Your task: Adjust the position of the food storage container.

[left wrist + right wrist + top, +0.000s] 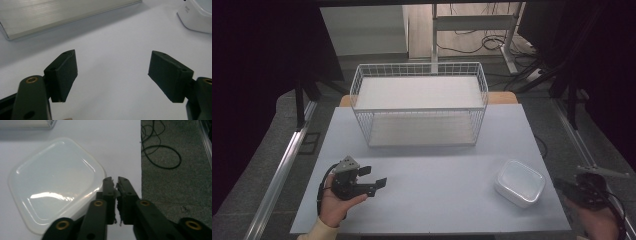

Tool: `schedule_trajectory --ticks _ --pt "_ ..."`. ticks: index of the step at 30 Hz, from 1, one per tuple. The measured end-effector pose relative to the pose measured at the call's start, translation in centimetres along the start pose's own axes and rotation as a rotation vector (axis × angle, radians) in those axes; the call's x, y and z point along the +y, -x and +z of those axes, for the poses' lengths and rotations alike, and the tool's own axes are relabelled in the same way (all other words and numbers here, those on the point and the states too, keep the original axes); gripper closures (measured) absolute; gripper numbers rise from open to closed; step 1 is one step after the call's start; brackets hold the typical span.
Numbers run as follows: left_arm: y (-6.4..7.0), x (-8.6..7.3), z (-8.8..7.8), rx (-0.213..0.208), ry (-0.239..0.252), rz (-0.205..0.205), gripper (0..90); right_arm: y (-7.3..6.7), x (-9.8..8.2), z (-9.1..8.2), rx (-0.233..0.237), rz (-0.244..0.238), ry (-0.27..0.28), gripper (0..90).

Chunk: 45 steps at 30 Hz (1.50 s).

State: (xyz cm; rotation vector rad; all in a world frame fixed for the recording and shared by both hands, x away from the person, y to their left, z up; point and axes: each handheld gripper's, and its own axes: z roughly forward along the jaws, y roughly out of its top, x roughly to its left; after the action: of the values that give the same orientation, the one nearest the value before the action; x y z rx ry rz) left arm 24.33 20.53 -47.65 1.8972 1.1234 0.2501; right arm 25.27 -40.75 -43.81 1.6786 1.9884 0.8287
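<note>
Right claw (116, 181): jaws closed together with nothing between them, at the surface's right edge, just beside the white lidded container (55, 182).
Left claw (374, 179): jaws spread wide, empty, held low over the surface (437, 175) at its near left.
White lidded container: rests on the surface, near right, well apart from the left claw.
Wire basket (419, 102): stands at the far middle.
</note>
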Motion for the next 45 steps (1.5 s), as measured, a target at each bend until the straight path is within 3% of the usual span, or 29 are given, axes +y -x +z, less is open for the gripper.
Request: schedule_trajectory --ticks 4,10,13,16,22,33,45 --pt "0.0 -0.1 0.2 0.003 -0.005 -0.001 22.8 0.0 0.1 1.2 -0.017 -0.007 -0.049 89.4" --pt "-0.2 -0.1 0.2 0.007 0.000 -0.007 22.9 -0.4 0.3 2.3 -0.025 -0.026 -0.083 89.5" --pt "-0.2 -0.1 0.2 0.006 -0.002 -0.008 22.9 -0.8 0.6 2.4 -0.028 -0.035 -0.092 89.5" --pt "-0.2 -0.1 0.2 0.005 -0.001 -0.006 22.9 -1.3 1.0 2.7 -0.065 -0.046 -0.104 89.6" --pt "-0.2 -0.1 0.3 0.005 -0.004 -0.007 22.9 -1.7 1.1 2.9 -0.068 -0.053 -0.107 89.6" --pt "-0.3 -0.1 0.3 0.009 -0.004 -0.009 23.0 -3.6 1.8 3.8 -0.042 -0.101 -0.116 89.7" --pt "-0.4 -0.1 0.1 0.009 0.003 -0.014 23.0 -7.5 2.7 5.3 0.015 -0.184 -0.120 89.7"
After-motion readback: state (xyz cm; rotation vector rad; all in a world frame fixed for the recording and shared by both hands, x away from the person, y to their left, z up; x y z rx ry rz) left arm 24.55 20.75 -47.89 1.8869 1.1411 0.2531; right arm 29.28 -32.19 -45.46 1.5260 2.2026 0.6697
